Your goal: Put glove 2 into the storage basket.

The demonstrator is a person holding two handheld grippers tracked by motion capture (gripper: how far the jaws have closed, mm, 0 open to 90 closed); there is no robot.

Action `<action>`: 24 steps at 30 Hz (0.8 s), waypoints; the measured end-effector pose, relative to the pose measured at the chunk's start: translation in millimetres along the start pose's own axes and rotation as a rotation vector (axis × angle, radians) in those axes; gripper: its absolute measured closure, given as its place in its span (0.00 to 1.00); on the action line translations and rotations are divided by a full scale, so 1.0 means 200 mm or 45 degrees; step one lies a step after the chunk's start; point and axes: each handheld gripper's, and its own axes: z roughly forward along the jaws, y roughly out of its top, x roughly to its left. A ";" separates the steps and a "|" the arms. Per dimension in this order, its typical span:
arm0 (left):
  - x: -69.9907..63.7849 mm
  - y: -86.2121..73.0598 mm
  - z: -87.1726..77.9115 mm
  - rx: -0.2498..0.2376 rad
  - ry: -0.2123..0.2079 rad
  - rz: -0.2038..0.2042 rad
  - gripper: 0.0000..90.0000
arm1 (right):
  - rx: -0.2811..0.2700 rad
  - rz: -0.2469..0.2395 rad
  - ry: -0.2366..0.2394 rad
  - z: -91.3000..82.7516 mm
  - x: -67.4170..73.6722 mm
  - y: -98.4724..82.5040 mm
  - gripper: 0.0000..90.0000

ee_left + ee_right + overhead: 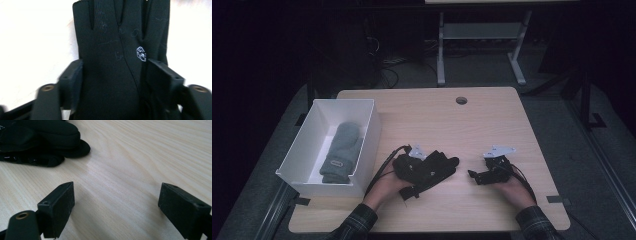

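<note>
One black glove (pixel 434 167), one grey mitten (pixel 341 150) (boxed), two grippers

1. Counter (pixel 472 125): pale wood with fine grain lines.
2. Box (pixel 299 150): plain white.
3. Mitten (pixel 341 152) in the box: grey-green, with a small dark label near the cuff.
4. Glove (pixel 112 62): black, with a small white emblem on its back.
5. Gripper fingers (pixel 57 207): matt black, with brass-coloured insets behind them.
6. Sleeve (pixel 354 225): dark plaid.
7. Floor (pixel 562 115): grey.
</note>
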 end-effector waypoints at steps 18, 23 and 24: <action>-0.01 0.05 -0.06 0.039 -0.119 -0.094 0.70 | -0.002 0.002 -0.002 0.00 0.00 0.00 0.15; -0.01 0.09 -0.12 0.030 -0.131 -0.111 0.70 | -0.002 0.002 -0.002 0.00 0.00 0.00 0.15; -0.01 0.10 -0.13 0.023 -0.122 -0.119 0.70 | -0.002 0.003 -0.002 0.00 0.00 0.00 0.15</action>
